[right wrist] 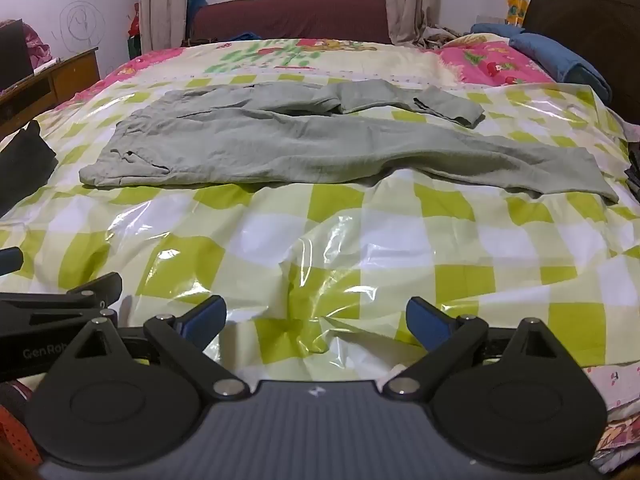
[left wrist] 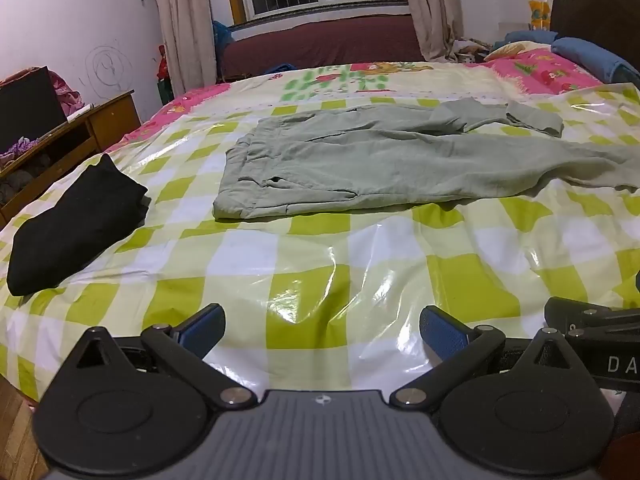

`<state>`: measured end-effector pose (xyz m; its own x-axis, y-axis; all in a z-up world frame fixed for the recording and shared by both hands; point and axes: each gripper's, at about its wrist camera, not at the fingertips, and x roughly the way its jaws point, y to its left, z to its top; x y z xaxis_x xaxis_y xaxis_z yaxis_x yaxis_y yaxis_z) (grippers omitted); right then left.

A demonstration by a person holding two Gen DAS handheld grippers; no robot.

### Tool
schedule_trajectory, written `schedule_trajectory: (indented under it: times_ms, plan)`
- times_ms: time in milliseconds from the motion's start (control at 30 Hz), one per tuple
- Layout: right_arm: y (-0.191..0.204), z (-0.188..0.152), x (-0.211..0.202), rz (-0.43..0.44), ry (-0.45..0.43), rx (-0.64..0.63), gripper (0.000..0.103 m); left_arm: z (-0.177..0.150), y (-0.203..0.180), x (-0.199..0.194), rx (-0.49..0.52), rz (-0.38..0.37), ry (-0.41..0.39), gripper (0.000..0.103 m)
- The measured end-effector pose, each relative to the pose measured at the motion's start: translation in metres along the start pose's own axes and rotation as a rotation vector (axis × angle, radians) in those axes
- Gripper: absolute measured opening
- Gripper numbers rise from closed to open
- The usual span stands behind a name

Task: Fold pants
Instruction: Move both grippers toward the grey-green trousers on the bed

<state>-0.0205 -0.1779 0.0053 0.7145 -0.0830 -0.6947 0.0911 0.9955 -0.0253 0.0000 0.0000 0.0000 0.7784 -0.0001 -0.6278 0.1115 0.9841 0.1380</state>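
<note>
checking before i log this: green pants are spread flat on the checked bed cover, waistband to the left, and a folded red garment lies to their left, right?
Not quite: the folded garment left of the green pants is black, not red, as the left wrist view shows. The rest holds: the pants lie spread on the checked bed cover, waistband to the left.

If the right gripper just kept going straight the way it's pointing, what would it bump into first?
Probably the checked plastic sheet on the bed. The right gripper is open, holds nothing and points low across the sheet toward the green pants. If it skimmed above the sheet, the pants would come first; depth is hard to judge.
</note>
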Motion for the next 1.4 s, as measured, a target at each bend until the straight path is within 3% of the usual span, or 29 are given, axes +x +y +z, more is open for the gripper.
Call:
schedule_trajectory:
  times_ms: [767,1000,1167,1333,1400]
  plan:
    - [-0.001,0.0,0.006,0.009,0.022,0.004,0.096,-0.001,0.0,0.004,0.0,0.0,0.004,0.103]
    - [0.005,0.007,0.003,0.023,-0.018,-0.029,0.096,-0.001,0.005,0.007,-0.009,-0.007,-0.013,0.103]
    - [0.019,0.029,0.01,0.038,-0.087,-0.115,0.096,0.017,0.022,0.015,0.005,0.031,-0.071,0.103]
    - [0.03,0.056,0.035,0.085,-0.101,-0.177,0.094,0.045,0.049,0.044,-0.006,0.058,-0.095,0.103]
    - [0.036,0.065,0.046,0.099,-0.109,-0.212,0.089,0.056,0.054,0.06,-0.001,0.053,-0.094,0.103]
